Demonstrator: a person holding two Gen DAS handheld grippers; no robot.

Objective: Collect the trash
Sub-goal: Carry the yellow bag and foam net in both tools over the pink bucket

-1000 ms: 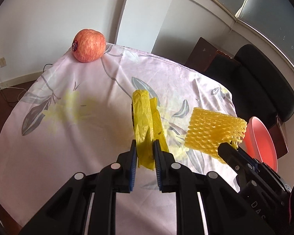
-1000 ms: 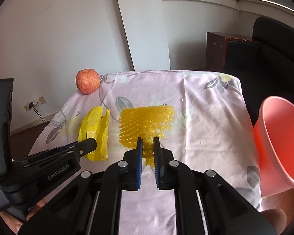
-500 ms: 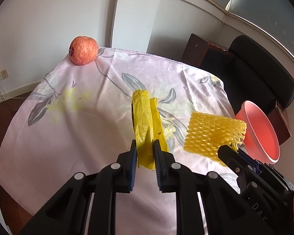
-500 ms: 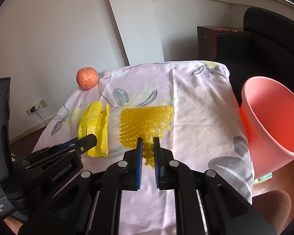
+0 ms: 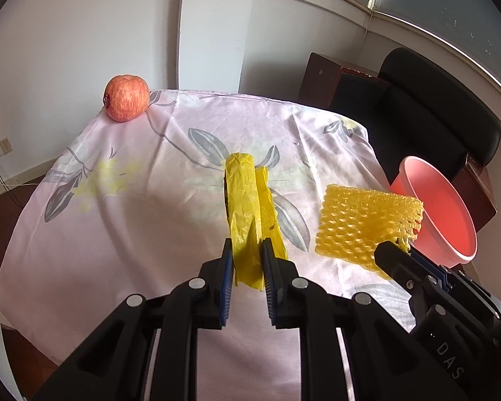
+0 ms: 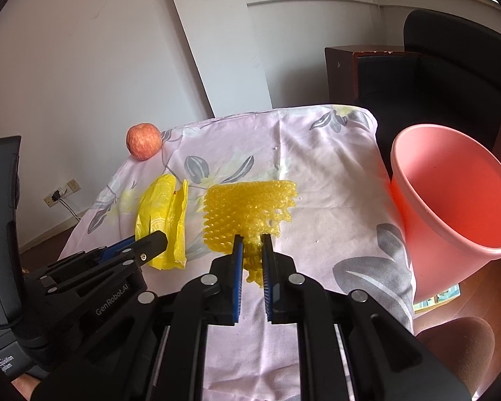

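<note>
My left gripper (image 5: pixel 246 250) is shut on a crumpled yellow plastic bag (image 5: pixel 245 197) and holds it lifted above the pink floral tablecloth (image 5: pixel 133 220); the bag also shows in the right wrist view (image 6: pixel 163 214). My right gripper (image 6: pixel 251 244) is shut on a yellow foam fruit net (image 6: pixel 247 210), also lifted; the net shows in the left wrist view (image 5: pixel 364 224). A pink bin (image 6: pixel 451 197) stands off the table's right edge, close to the right gripper, and also shows in the left wrist view (image 5: pixel 441 214).
A red apple (image 5: pixel 127 97) sits at the table's far left corner. A black chair (image 5: pixel 434 107) and a dark wooden cabinet (image 5: pixel 320 80) stand behind the table on the right. A white wall pillar rises behind the table.
Both grippers have risen and pulled back with their loads still held. The pink bin has come closer and larger on the right, its opening now more in view.
</note>
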